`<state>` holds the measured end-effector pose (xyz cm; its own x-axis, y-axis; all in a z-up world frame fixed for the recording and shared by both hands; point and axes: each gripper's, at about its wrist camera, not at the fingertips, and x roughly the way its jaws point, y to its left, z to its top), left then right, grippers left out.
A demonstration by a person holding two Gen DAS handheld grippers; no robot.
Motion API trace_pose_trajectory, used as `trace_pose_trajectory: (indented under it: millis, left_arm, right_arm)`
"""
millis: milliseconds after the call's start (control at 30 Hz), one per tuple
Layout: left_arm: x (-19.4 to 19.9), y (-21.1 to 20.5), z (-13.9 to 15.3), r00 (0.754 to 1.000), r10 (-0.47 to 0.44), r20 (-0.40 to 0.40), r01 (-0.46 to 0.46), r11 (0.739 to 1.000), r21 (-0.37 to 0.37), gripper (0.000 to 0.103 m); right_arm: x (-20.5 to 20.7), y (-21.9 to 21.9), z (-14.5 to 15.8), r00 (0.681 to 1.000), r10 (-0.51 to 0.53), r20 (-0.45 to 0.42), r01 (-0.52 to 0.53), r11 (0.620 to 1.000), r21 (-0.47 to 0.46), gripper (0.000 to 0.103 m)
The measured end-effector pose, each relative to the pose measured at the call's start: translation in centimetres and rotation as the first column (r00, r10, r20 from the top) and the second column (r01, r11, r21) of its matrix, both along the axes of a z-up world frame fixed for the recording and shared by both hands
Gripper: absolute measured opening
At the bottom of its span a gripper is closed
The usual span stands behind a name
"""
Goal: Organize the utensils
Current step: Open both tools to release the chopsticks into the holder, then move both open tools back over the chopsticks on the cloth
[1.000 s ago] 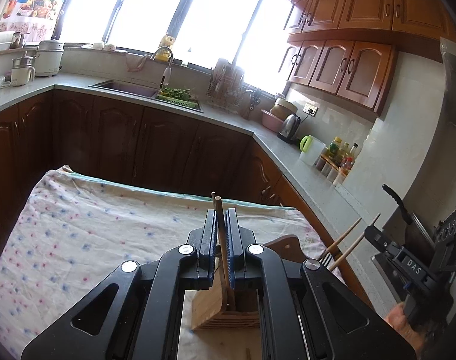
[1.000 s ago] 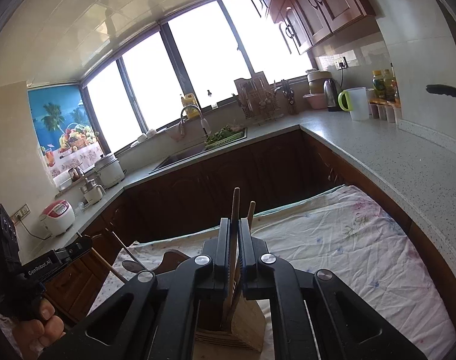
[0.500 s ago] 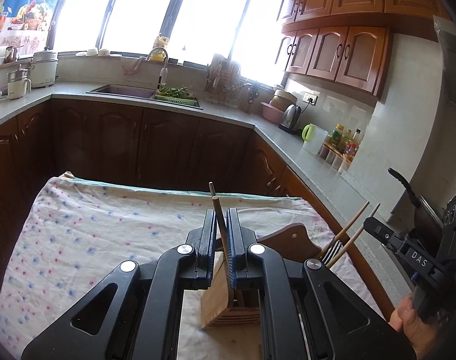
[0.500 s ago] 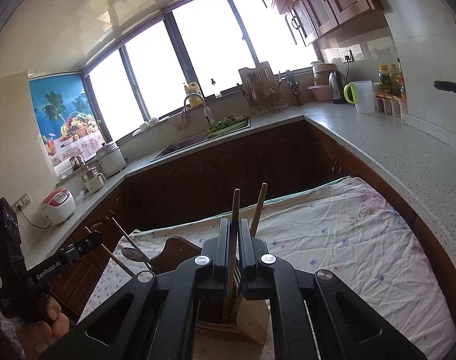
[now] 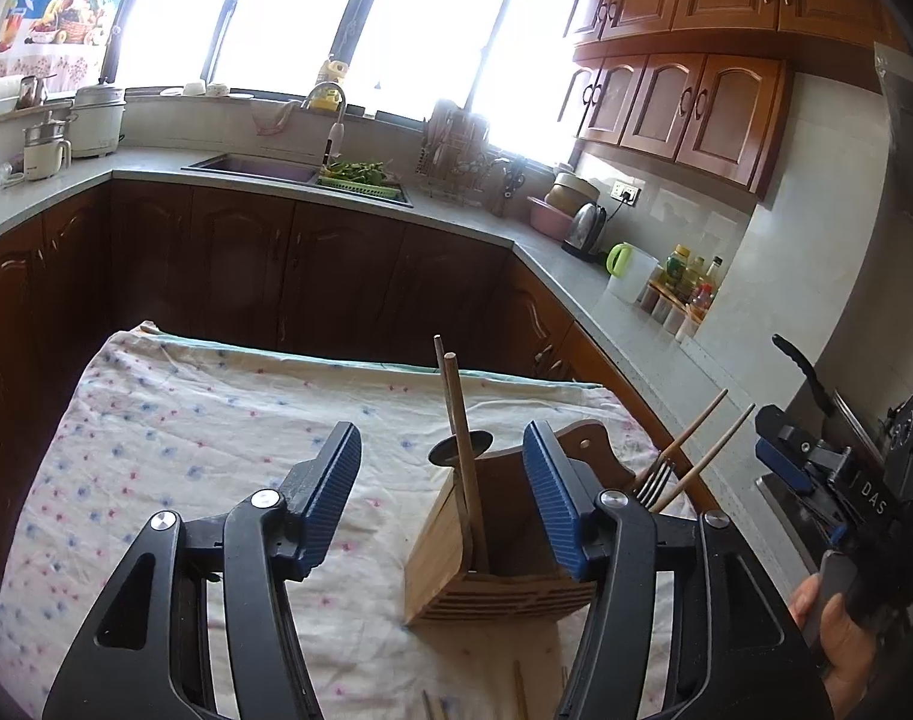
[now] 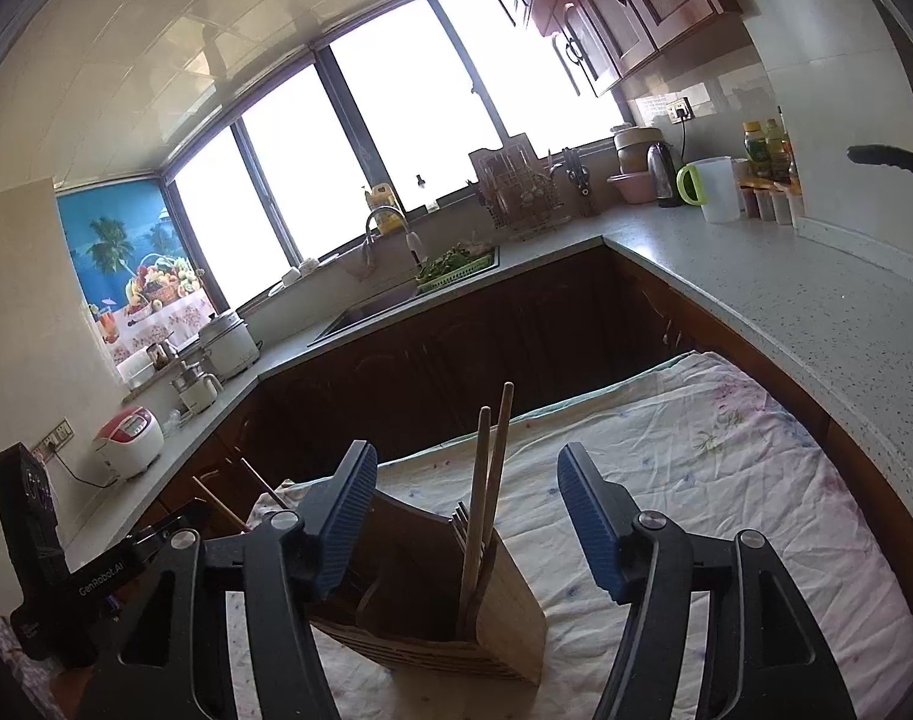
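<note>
Two chopsticks (image 6: 486, 498) in holder (image 6: 510, 606) | one fork (image 6: 463, 521) | left hand-held gripper (image 5: 444, 501) released | right hand-held gripper (image 6: 468, 519) released

Your left wrist view: wooden sticks (image 5: 519, 699) cut off at bottom edge; fork (image 5: 653, 479) handle hidden behind finger.

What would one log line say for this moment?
left hand-held gripper: open | right hand-held gripper: open | chopsticks: standing in wooden holder
</note>
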<state>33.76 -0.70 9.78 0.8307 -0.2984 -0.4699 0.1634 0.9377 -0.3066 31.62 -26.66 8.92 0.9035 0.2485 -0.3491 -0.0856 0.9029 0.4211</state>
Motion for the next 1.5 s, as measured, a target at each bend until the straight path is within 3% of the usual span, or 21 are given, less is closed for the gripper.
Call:
trace_pose_trajectory:
  millis: [67, 100, 267, 633, 967, 1200, 1500]
  left_arm:
    - [-0.7, 0.4, -0.1, 1.000, 0.013, -0.006, -0.013, 1.000, 0.004, 0.069]
    - [-1.1, 0.6, -0.2, 1.000, 0.022, -0.009, -0.021, 1.000, 0.008, 0.076]
    - [-3.4, 1.9, -1.2, 0.999, 0.034, -0.036, -0.033, 0.999, 0.020, 0.077]
    - [-9.3, 3.8, -4.3, 0.991, 0.050, -0.123, -0.047, 0.999, 0.026, 0.077]
    - [-13.9, 4.6, -9.2, 0.973, 0.052, -0.224, -0.046, 0.998, 0.031, 0.077]
    - [-15.2, 4.5, -12.0, 0.960, 0.053, -0.276, -0.045, 0.998, 0.038, 0.077]
    - [-15.4, 3.6, -13.1, 0.954, 0.035, -0.298, -0.017, 0.998, 0.064, 0.077]
  right_arm:
    - [-0.8, -0.1, 0.1, 1.000, -0.004, 0.016, 0.004, 1.000, 0.006, 0.092]
    - [-1.2, 0.0, 0.1, 1.000, -0.005, 0.025, 0.005, 1.000, 0.005, 0.094]
    - [-3.5, 0.1, -0.3, 0.999, 0.014, 0.030, -0.014, 1.000, 0.016, 0.099]
    - [-8.7, 1.4, -4.0, 0.997, 0.057, -0.059, -0.056, 0.998, 0.015, 0.100]
    - [-12.5, 2.8, -8.1, 0.988, 0.075, -0.135, -0.075, 0.997, 0.009, 0.100]
    - [-13.5, 4.2, -10.9, 0.975, 0.094, -0.200, -0.100, 0.995, -0.019, 0.100]
    - [-13.9, 5.4, -12.3, 0.967, 0.109, -0.231, -0.126, 0.990, -0.060, 0.100]
